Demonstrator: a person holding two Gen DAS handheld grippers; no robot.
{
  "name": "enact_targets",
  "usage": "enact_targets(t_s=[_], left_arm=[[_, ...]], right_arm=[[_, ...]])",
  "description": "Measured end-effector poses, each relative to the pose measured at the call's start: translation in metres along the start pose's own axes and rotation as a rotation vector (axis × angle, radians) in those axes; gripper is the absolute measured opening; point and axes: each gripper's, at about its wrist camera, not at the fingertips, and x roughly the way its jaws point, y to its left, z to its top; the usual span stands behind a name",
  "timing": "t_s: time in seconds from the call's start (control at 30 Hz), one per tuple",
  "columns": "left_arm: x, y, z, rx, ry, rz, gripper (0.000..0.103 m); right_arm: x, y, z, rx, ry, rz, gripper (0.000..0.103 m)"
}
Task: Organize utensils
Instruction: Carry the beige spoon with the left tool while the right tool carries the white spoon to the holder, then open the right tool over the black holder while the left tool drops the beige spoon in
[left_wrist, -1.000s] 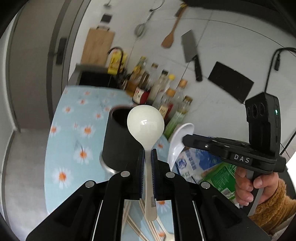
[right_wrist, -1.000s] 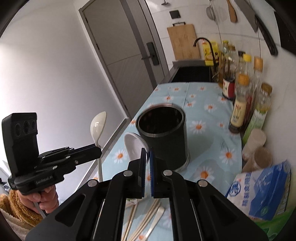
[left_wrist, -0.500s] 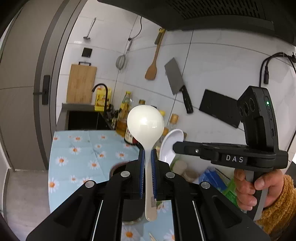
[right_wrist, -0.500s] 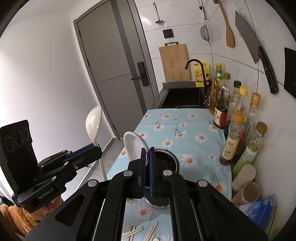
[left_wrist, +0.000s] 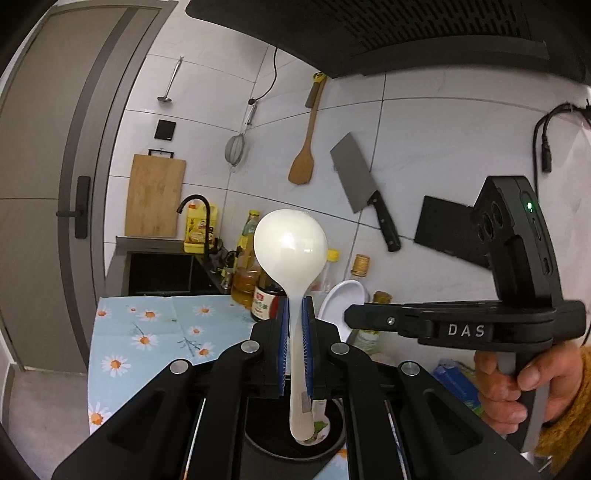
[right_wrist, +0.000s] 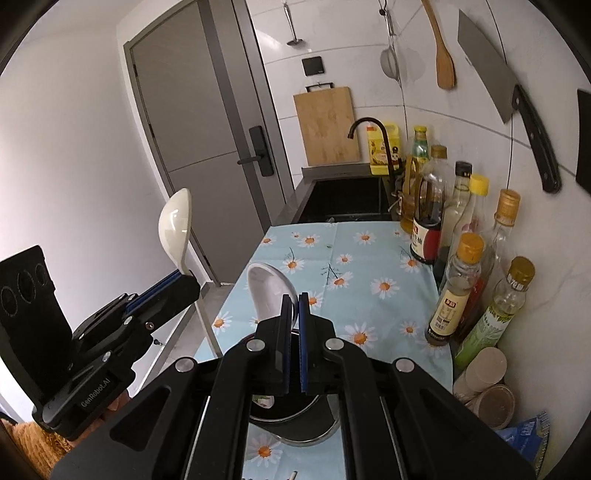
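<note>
My left gripper (left_wrist: 295, 312) is shut on the handle of a cream spoon (left_wrist: 291, 245), held upright with its bowl up; the handle's end hangs over the mouth of the black utensil holder (left_wrist: 295, 445). It also shows in the right wrist view (right_wrist: 174, 223). My right gripper (right_wrist: 294, 308) is shut on a white spoon (right_wrist: 267, 286), also upright above the holder (right_wrist: 291, 417), its handle end inside the rim. In the left wrist view the right gripper (left_wrist: 351, 314) is just to the right, with the white spoon (left_wrist: 345, 301) behind it.
The holder stands on a daisy-print cloth (right_wrist: 365, 258). Several sauce and oil bottles (right_wrist: 461, 273) line the right wall, with cups (right_wrist: 484, 373) and a blue packet (right_wrist: 528, 432) nearer. A sink (right_wrist: 347, 201) is at the far end. A cleaver (left_wrist: 364, 184) and wooden spatula (left_wrist: 306, 147) hang on the wall.
Both grippers tipped upward with their spoons, so the views rose from the counter to the wall. The holder slid from mid-frame to under the fingers, and both handle ends now hang at its mouth.
</note>
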Motion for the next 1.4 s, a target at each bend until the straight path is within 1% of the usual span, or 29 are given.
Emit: enact_targets(t_s=[0.13, 0.23, 0.33, 0.43, 0.5, 0.57, 0.6, 0.63, 0.67, 0.7, 0.73, 0.77, 0.97, 1.2, 1.4], left_arm=[[0.010, 0.005, -0.014, -0.006, 0.017, 0.012, 0.006], [0.012, 0.005, -0.023, 0.009, 0.021, 0.028, 0.006], [0.015, 0.003, -0.030, 0.015, 0.037, 0.023, 0.006], [0.018, 0.003, -0.040, 0.013, 0.070, 0.030, 0.007], [0.020, 0.002, -0.047, 0.018, 0.122, 0.038, 0.007], [0.020, 0.002, -0.051, 0.013, 0.149, 0.048, 0.007], [0.019, 0.003, -0.052, -0.001, 0.160, 0.043, 0.008], [0.019, 0.005, -0.054, -0.011, 0.167, 0.039, 0.008], [0.018, 0.005, -0.055, -0.020, 0.176, 0.042, 0.011], [0.017, 0.005, -0.055, -0.019, 0.186, 0.054, 0.017], [0.016, 0.005, -0.056, -0.021, 0.193, 0.058, 0.031], [0.014, 0.006, -0.056, -0.024, 0.192, 0.056, 0.033], [0.007, 0.003, -0.054, -0.025, 0.199, 0.068, 0.033], [-0.007, -0.003, -0.053, -0.034, 0.198, 0.065, 0.033], [-0.023, -0.008, -0.051, -0.038, 0.205, 0.067, 0.033]], right_arm=[[0.010, -0.004, -0.005, -0.001, 0.012, 0.003, 0.005], [0.016, -0.005, -0.008, 0.003, 0.026, 0.001, 0.005], [0.023, -0.006, -0.013, 0.003, 0.044, 0.007, 0.005], [0.027, -0.006, -0.017, 0.009, 0.057, 0.021, 0.005], [0.029, -0.008, -0.020, 0.032, 0.061, 0.037, 0.006], [0.032, -0.016, -0.023, 0.103, 0.070, 0.090, 0.018], [0.033, -0.020, -0.024, 0.135, 0.077, 0.109, 0.019], [0.035, -0.021, -0.026, 0.148, 0.085, 0.110, 0.019], [0.035, -0.021, -0.026, 0.148, 0.090, 0.106, 0.019], [0.035, -0.020, -0.026, 0.146, 0.092, 0.102, 0.019], [0.034, -0.020, -0.026, 0.145, 0.092, 0.101, 0.019], [0.032, -0.021, -0.026, 0.147, 0.091, 0.103, 0.019], [0.016, -0.020, -0.028, 0.152, 0.073, 0.103, 0.019], [0.000, -0.021, -0.038, 0.160, 0.076, 0.104, 0.019], [-0.014, -0.012, -0.046, 0.126, 0.082, 0.105, 0.019]])
